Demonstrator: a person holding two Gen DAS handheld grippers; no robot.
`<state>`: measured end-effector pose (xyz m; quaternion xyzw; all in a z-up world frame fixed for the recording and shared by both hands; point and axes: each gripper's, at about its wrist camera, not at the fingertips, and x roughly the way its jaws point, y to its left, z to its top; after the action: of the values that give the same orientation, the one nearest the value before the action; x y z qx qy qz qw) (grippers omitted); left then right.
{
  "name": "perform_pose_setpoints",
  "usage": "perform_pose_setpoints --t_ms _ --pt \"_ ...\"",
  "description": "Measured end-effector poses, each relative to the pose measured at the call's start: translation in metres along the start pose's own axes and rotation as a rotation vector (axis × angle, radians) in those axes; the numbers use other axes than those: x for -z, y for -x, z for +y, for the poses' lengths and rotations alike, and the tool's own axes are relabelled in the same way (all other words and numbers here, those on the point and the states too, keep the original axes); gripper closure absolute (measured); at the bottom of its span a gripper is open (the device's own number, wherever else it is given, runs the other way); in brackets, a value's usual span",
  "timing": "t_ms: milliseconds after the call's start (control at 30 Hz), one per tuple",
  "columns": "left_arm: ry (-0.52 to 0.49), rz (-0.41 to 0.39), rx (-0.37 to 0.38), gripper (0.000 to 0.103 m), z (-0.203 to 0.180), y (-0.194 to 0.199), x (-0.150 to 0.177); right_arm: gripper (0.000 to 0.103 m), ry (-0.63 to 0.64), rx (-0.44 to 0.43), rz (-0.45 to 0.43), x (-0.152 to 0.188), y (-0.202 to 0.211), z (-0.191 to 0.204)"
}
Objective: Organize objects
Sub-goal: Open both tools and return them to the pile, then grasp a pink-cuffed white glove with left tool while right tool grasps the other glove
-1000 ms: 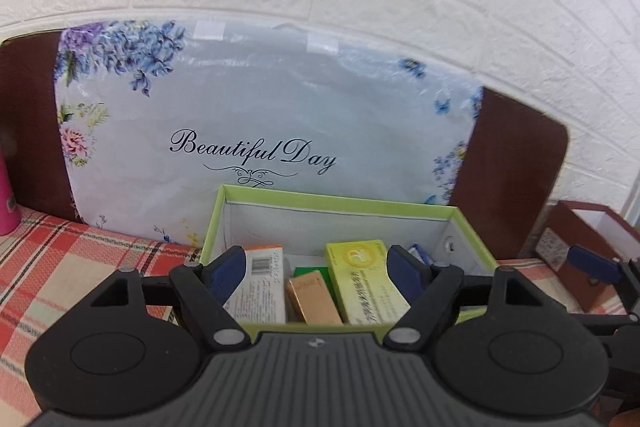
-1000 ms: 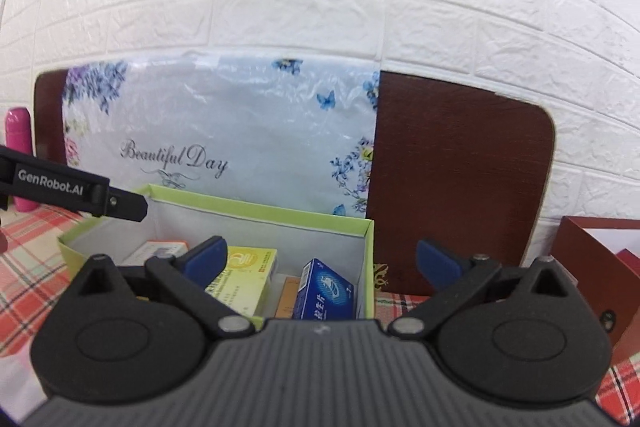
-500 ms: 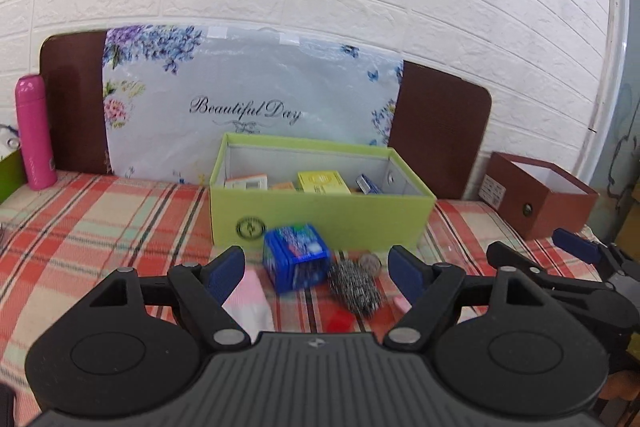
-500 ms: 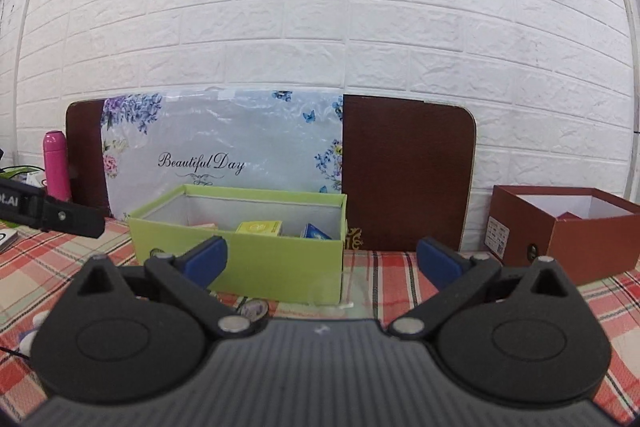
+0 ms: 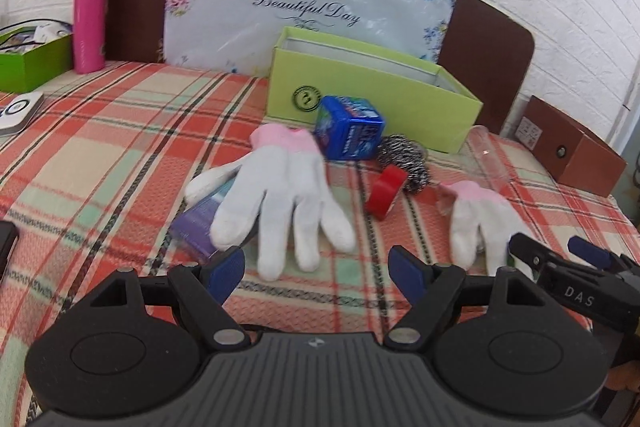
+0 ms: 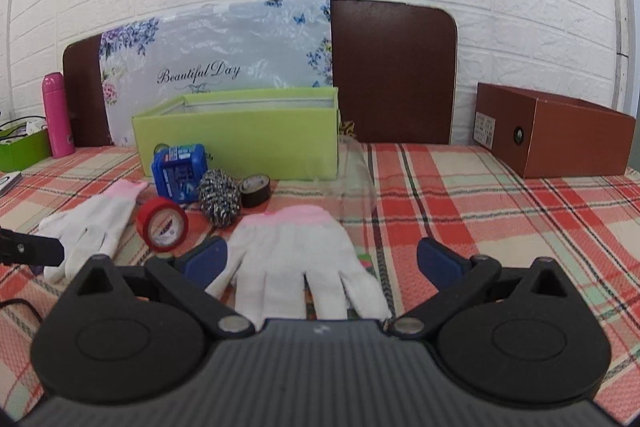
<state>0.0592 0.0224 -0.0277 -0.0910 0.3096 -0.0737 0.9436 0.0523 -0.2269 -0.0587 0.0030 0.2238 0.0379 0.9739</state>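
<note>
Left gripper (image 5: pixel 316 273) spread wide and empty just short of a white knit glove (image 5: pixel 276 195) with pink cuff lying on a purple packet (image 5: pixel 200 221), right gripper (image 6: pixel 322 263) likewise spread around a second glove (image 6: pixel 292 259), behind them red tape roll (image 6: pixel 162 225), steel-wool scourer (image 6: pixel 219 195), blue box (image 6: pixel 180 173), open lime-green cardboard box (image 6: pixel 240 139), "Beautiful Day" floral bag (image 6: pixel 216 67), plaid tablecloth (image 6: pixel 500 227).

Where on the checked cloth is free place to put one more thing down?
Bare cloth lies between the green box and the brown box, right of the near glove. Another patch lies between the pink bottle and the far glove. The front of the green box is crowded.
</note>
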Motion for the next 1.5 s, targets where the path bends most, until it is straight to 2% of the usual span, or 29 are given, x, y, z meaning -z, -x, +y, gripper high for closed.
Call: perform_pose_setpoints --t_ms 100,367,467,500,533,633,667,700,800,867,967,1000,1033,1100,1167,1267,1400,1467,1500 --pt "0.005 -0.008 -0.017 0.021 0.005 0.0 0.001 0.0 0.0 -0.012 0.037 0.003 -0.005 0.002" --pt "-0.025 -0.026 -0.063 0.021 0.014 -0.013 -0.006 0.001 0.005 -0.023 0.067 0.005 -0.011 0.003" --pt "-0.042 -0.034 -0.077 0.021 0.015 -0.023 -0.012 0.019 0.023 -0.025 0.075 0.005 -0.012 0.006" --pt "-0.051 -0.034 -0.077 0.021 0.015 -0.026 -0.014 0.03 0.028 -0.026 0.077 0.006 -0.012 0.007" --pt "-0.059 -0.036 -0.081 0.021 0.014 -0.028 -0.015 0.046 0.033 -0.03 0.076 0.006 -0.011 0.008" --pt "-0.082 -0.037 -0.075 0.021 0.012 -0.034 -0.018 0.077 0.037 -0.059 0.063 0.004 -0.006 0.009" --pt "-0.088 -0.037 -0.074 0.021 0.011 -0.036 -0.019 0.083 0.039 -0.072 0.06 0.004 -0.004 0.01" --pt "-0.094 -0.037 -0.073 0.021 0.01 -0.038 -0.02 0.086 0.037 -0.087 0.053 0.004 0.0 0.011" --pt "-0.109 -0.035 -0.069 0.022 0.008 -0.041 -0.021 0.087 0.055 -0.143 0.038 0.001 0.013 0.017" --pt "-0.115 -0.032 -0.063 0.027 0.007 -0.043 -0.022 0.087 0.064 -0.208 0.034 -0.004 0.024 0.022" --pt "-0.128 -0.03 -0.062 0.049 0.005 -0.043 -0.023 0.087 0.053 -0.332 0.052 -0.009 0.036 0.027" --pt "-0.124 -0.027 -0.056 0.065 0.006 -0.042 -0.024 0.087 0.06 -0.356 0.061 -0.01 0.037 0.029" --pt "-0.109 -0.019 -0.039 0.08 0.008 -0.041 -0.025 0.087 0.067 -0.366 0.068 -0.009 0.039 0.031" --pt "-0.053 0.015 0.021 0.093 0.014 -0.039 -0.024 0.087 0.082 -0.365 0.09 -0.007 0.038 0.034" --pt "-0.037 0.027 0.056 0.095 0.014 -0.034 -0.019 0.087 0.072 -0.351 0.117 -0.003 0.033 0.033" --pt "-0.075 0.044 0.088 0.096 0.008 -0.022 -0.009 0.087 0.057 -0.33 0.151 0.002 0.028 0.028" --pt "-0.101 0.086 0.175 0.096 0.002 -0.008 0.004 0.078 0.042 -0.329 0.169 0.008 0.028 0.022" --pt "-0.112 0.073 0.141 0.096 -0.001 -0.007 0.005 0.07 0.027 -0.339 0.167 0.009 0.028 0.02" --pt "-0.112 0.061 0.114 0.09 -0.001 -0.008 0.003 0.066 0.027 -0.338 0.162 0.009 0.028 0.02"
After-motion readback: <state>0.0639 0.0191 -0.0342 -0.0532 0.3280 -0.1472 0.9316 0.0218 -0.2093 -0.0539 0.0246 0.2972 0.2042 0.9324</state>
